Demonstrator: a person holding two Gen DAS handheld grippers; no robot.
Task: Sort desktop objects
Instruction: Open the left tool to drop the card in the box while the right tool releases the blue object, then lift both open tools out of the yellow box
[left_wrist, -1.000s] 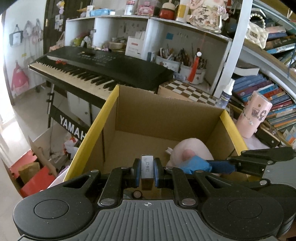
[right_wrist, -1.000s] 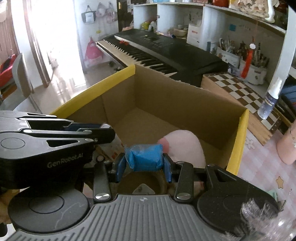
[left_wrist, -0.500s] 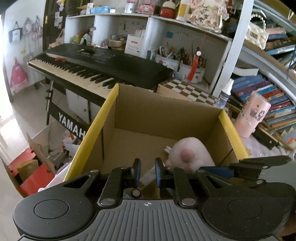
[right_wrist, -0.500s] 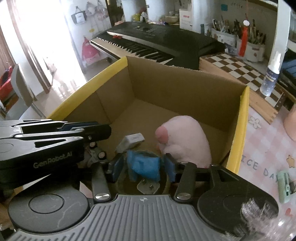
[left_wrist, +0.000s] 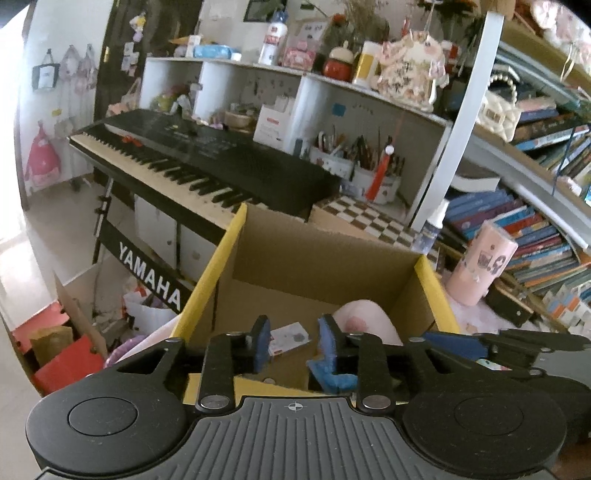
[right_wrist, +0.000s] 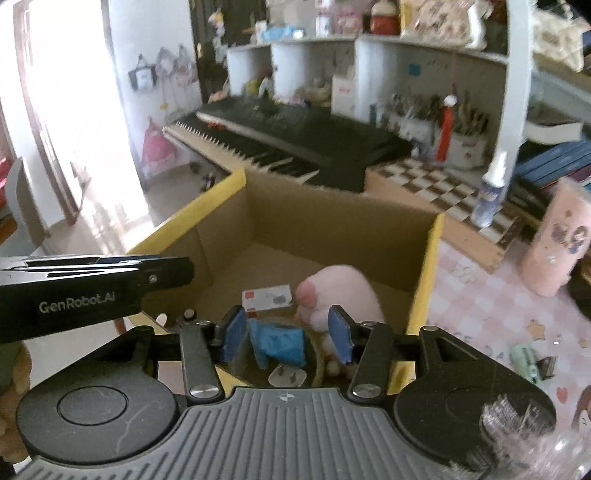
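Hovering both tools over the near rim of the cardboard box (left_wrist: 325, 266), I read this as the drop-off end of the sort: the box is the collecting bin, which is why everything lies loose on its floor. My left gripper (left_wrist: 293, 341) has its jaws parted and grips nothing; just ahead of its tips, down in the box, lies a small white card packet (left_wrist: 290, 338), and ahead to the right sits the pink plush toy (left_wrist: 364, 319). My right gripper (right_wrist: 288, 334) is spread wider, also with no hold; a crumpled blue wrapped item (right_wrist: 280, 341) lies between and below its pads, touching neither as far as I can tell, with a white plug adapter (right_wrist: 288, 376) nearer me underneath. Both tools point forward and slightly down, side by side, the left one's body showing at the left of the right view. Still outside, to my right on the pink tablecloth (right_wrist: 480, 295), are a pink tumbler (right_wrist: 557, 243) and a small green object (right_wrist: 526, 360), likely next.
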